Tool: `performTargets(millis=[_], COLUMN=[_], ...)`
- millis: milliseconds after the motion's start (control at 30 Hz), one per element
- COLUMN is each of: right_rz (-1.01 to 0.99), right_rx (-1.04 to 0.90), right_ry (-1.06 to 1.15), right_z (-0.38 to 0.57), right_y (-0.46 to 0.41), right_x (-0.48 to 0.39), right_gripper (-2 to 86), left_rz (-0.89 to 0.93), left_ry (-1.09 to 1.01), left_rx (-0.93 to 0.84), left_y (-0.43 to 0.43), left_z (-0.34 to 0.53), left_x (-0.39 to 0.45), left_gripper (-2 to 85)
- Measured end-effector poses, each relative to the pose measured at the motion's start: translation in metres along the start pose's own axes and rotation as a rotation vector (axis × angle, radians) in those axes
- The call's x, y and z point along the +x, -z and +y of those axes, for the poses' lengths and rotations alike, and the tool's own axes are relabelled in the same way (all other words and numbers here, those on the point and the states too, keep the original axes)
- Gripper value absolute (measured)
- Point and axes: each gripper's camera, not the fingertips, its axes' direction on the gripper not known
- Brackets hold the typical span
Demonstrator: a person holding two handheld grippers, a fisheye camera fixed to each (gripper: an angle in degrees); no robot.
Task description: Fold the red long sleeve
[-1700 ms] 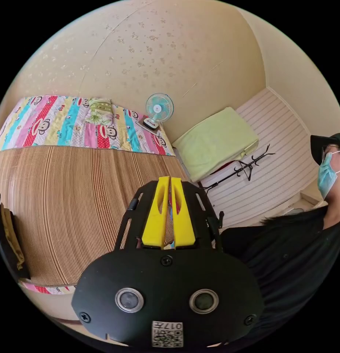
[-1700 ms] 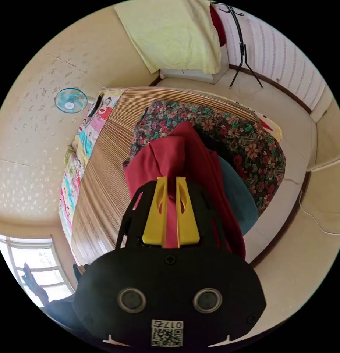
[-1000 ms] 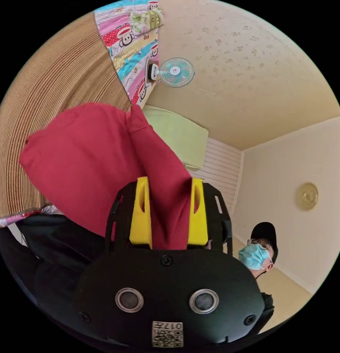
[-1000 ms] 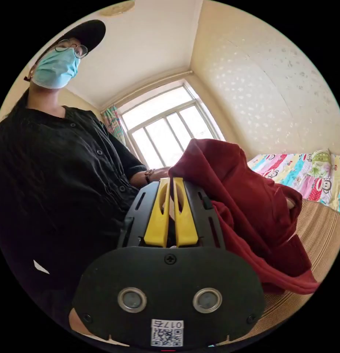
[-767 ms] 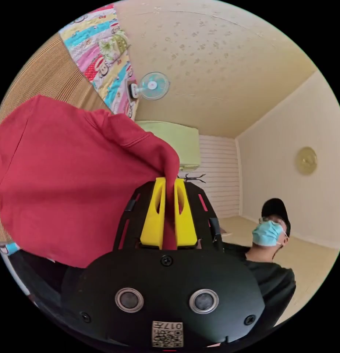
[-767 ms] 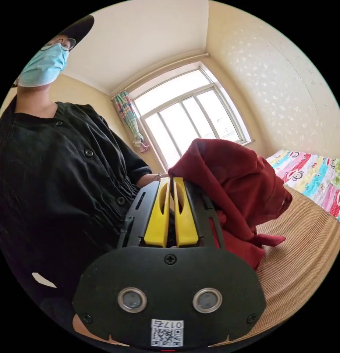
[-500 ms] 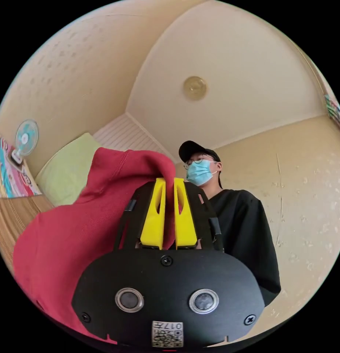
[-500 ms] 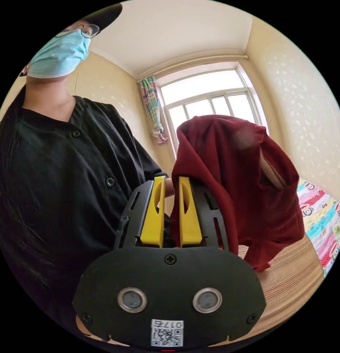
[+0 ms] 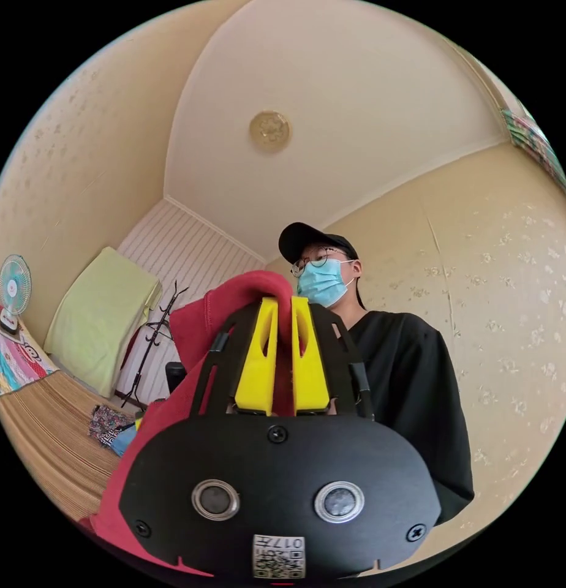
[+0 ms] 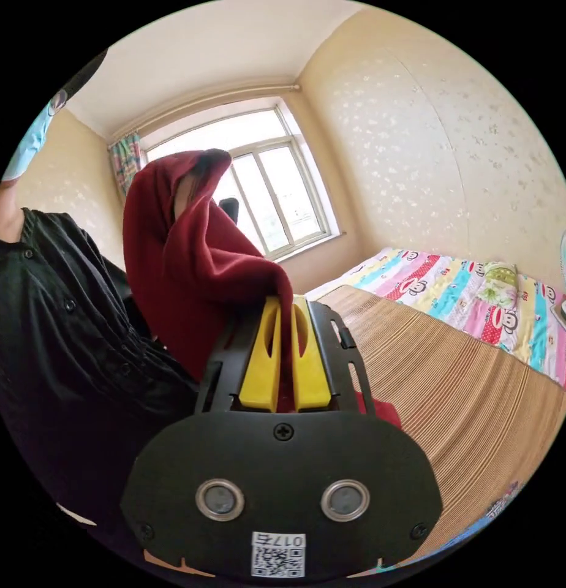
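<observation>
Our left gripper (image 9: 277, 306) and right gripper (image 10: 282, 306) both pinch the red long-sleeve fleece top (image 10: 191, 269), draped between them above the bed's striped bamboo mat (image 10: 454, 392).

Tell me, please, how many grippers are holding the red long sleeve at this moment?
2. The left gripper pinches a fold of the red long sleeve between its yellow fingers; the right gripper clamps another part of it. More of the garment may be hidden behind them.

A home bedroom is shown: a bed covered by a striped mat (image 10: 454, 392) and cartoon-print sheet (image 10: 479, 306), a small fan (image 9: 13, 288), a coat stand (image 9: 151, 343), a curtained window (image 10: 258, 184).
</observation>
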Motion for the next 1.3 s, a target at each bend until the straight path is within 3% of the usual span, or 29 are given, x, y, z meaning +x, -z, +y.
performTargets(millis=[67, 133, 267, 333, 433, 600, 733, 933, 1200, 1300], right_rz=[0.167, 0.439, 0.508, 0.582, 0.583, 0.774, 0.904, 1.015, 0.974, 1.078], right_rx=[0.057, 0.121, 0.306, 0.363, 0.457, 0.524, 0.588, 0.611, 0.638, 0.595], right_ry=[0.028, 0.150, 0.247, 0.275, 0.361, 0.474, 0.484, 0.362, 0.277, 0.314], right_z=[-0.023, -0.049, -0.065, -0.076, -0.079, -0.091, -0.108, -0.127, -0.153, -0.166], right_y=[0.017, 0.029, 0.041, 0.036, 0.033, 0.021, 0.032, 0.043, 0.050, 0.052], right_x=[-0.019, -0.067, -0.126, -0.156, -0.185, -0.224, -0.233, -0.223, -0.219, -0.209], right_gripper=[3.6, 3.4, 3.4, 3.5, 3.5, 3.4, 3.3, 3.4, 3.5, 3.5], left_rz=[-0.076, -0.267, -0.579, -0.727, -0.827, -0.826, -0.966, -0.868, -1.009, -0.994], left_ry=[-0.006, 0.036, 0.087, 0.218, 0.339, 0.321, 0.242, 0.183, 0.232, 0.206], left_rx=[-0.014, -0.092, -0.236, -0.290, -0.380, -0.511, -0.642, -0.612, -0.696, -0.613], left_y=[0.008, 0.010, -0.009, -0.023, -0.049, -0.109, -0.156, -0.204, -0.233, -0.221], left_z=[0.002, 0.005, 0.029, 0.055, 0.087, 0.103, 0.101, 0.096, 0.099, 0.092], left_x=[0.023, 0.048, 0.064, 0.047, 0.016, -0.018, -0.025, -0.025, -0.077, -0.072], left_gripper=[4.2, 4.3, 4.5, 4.8, 5.3, 11.0, 13.6, 13.9, 14.0, 5.4])
